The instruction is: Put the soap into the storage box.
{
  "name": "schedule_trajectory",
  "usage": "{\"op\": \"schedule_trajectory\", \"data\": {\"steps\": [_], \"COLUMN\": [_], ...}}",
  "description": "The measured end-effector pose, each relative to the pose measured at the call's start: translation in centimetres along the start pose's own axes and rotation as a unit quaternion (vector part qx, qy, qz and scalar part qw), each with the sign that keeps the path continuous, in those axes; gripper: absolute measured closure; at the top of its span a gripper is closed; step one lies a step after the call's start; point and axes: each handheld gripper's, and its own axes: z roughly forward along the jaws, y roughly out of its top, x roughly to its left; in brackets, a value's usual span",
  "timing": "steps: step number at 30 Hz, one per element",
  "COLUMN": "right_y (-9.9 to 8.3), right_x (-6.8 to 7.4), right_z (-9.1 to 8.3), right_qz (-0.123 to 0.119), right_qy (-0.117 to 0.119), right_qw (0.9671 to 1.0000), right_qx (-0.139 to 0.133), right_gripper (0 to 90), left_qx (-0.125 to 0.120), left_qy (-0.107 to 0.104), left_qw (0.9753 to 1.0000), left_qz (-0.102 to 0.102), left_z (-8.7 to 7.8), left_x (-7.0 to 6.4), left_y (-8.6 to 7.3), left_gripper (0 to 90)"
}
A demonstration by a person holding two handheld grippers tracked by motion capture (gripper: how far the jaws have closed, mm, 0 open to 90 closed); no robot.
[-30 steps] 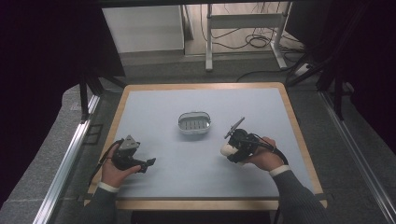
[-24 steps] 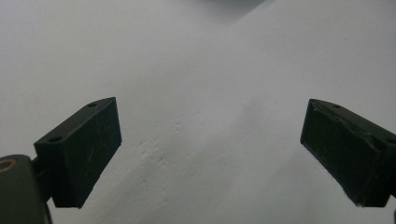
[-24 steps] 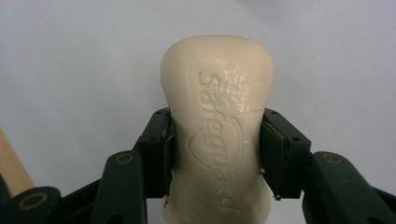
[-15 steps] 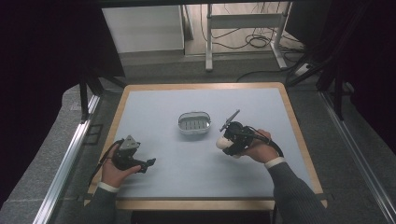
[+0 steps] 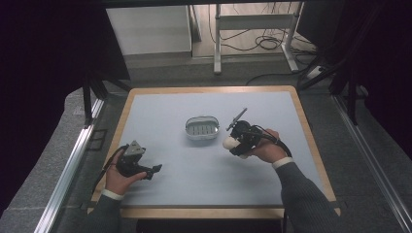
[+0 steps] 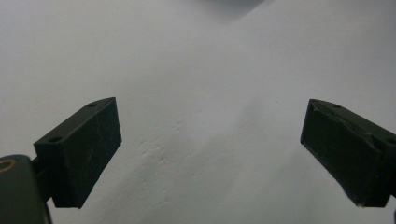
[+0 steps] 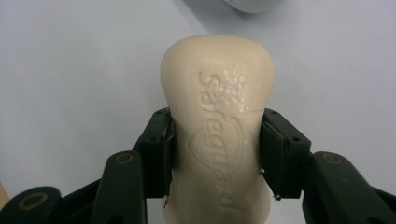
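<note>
Black two-jaw grippers (image 5: 154, 169), trailing black cables, seemingly grey sleeves, white cuffs

A table with a pale grey-blue top and one small dish on it

The table (image 5: 160, 111) has a light wooden rim framing its matte grey-blue surface, which looks faintly dimpled up close in the left gripper view. A small oval soap dish (image 5: 202, 128), pale with a ribbed inner floor, lies directly on the top just toward 12 o'clock from the centre. The person's hands rest on the surface toward 7 o'clock and 3 o'clock of the dish.
</note>
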Motion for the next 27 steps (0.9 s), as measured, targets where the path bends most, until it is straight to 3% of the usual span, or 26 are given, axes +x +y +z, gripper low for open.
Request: {"op": "schedule_trajectory", "data": {"steps": [27], "right_y": [2.7], "right_x": [-1.4], "right_z": [-0.6], "right_qz": [-0.020], "right_qy": [-0.009], "right_qw": [0.9996], "right_qx": [-0.018], "right_gripper": [49.8], "left_qx": [0.001], "left_qy": [0.001], "left_qw": [1.0000], "left_qz": [0.001], "left_z": [0.0], "left_x": [0.0], "left_y": [0.0], "left_gripper": [5.6]}}
